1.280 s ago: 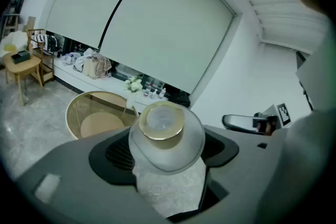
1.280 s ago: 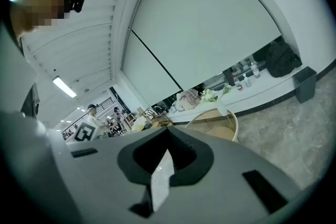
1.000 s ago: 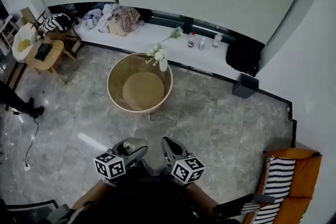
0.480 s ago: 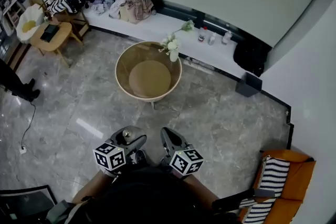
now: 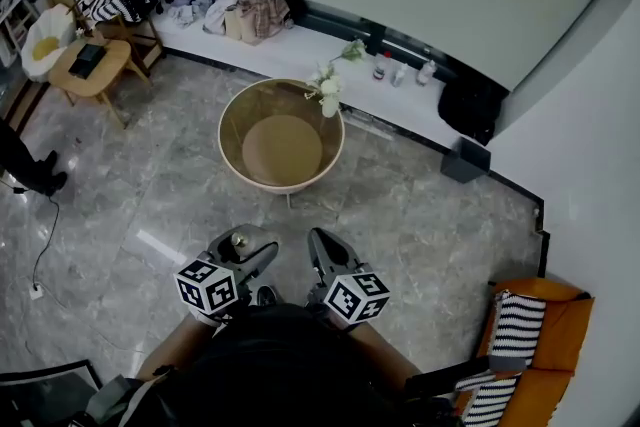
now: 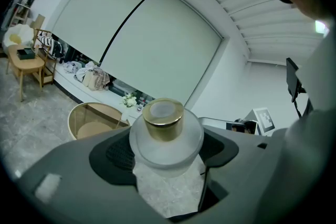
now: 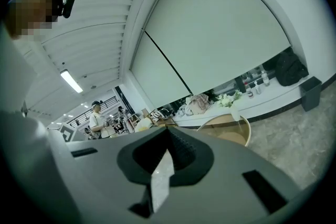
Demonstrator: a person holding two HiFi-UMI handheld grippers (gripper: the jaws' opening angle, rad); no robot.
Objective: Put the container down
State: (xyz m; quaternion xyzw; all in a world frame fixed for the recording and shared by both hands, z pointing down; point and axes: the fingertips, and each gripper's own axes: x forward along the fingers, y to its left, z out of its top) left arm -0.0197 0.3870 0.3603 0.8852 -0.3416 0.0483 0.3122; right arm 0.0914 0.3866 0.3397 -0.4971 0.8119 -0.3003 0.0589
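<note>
One container (image 6: 166,136) in forward-pointing left gripper (image 5: 243,250)

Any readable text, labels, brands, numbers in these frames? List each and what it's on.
None readable.
The container in the left gripper: frosted body, gold cap, no label showing.
The marker cubes: black-and-white square patterns only, no letters.
The bottles on the white ledge: labels too small to read.
</note>
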